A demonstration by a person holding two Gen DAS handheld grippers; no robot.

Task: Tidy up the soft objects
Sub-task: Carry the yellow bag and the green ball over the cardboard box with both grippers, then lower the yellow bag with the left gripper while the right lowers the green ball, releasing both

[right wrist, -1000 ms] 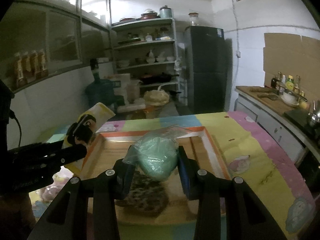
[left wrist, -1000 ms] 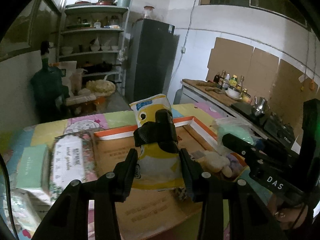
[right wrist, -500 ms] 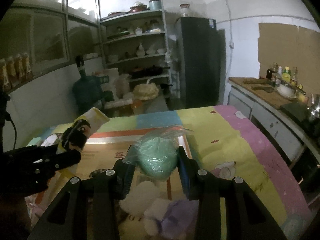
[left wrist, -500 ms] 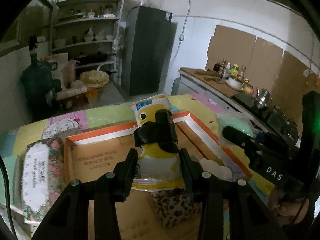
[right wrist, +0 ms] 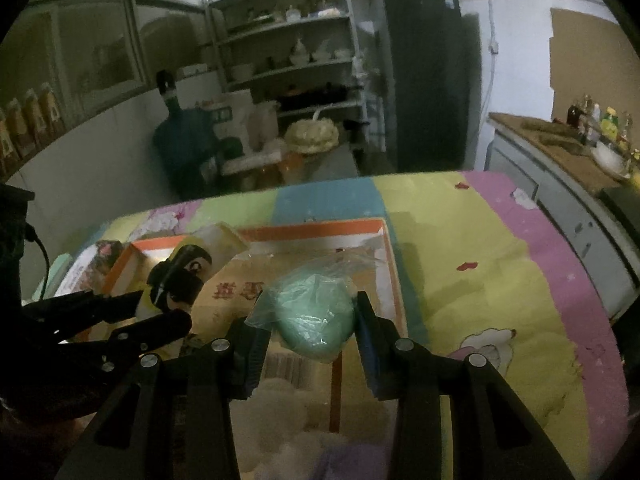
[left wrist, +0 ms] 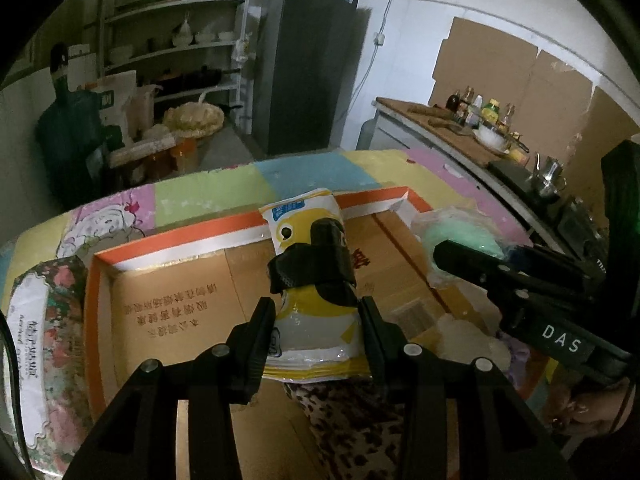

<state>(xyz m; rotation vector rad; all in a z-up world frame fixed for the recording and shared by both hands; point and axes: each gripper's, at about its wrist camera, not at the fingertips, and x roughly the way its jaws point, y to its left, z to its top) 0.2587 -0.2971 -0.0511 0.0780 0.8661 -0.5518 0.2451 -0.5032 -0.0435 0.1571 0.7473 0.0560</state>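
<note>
My left gripper [left wrist: 318, 328] is shut on a yellow and white soft pack with black print [left wrist: 308, 280], held above the open cardboard box with an orange rim [left wrist: 180, 240]. My right gripper [right wrist: 310, 332] is shut on a green soft lump in clear plastic wrap [right wrist: 316, 316], held over the box's right part; it also shows in the left wrist view [left wrist: 460, 236]. A leopard-print soft item [left wrist: 352, 428] and a white fluffy toy [right wrist: 276, 412] lie in the box below the grippers.
A floral tissue pack [left wrist: 36, 340] lies left of the box on the pastel patchwork table [right wrist: 480, 248]. Behind the table stand shelves [right wrist: 288, 40], a dark fridge [left wrist: 308, 64] and a water jug [right wrist: 180, 132]. A counter with bottles [left wrist: 476, 120] runs along the right wall.
Both grippers have moved forward and lower over the box, still holding their items. The box fills more of the left wrist view and the right gripper sits nearer the box's right rim.
</note>
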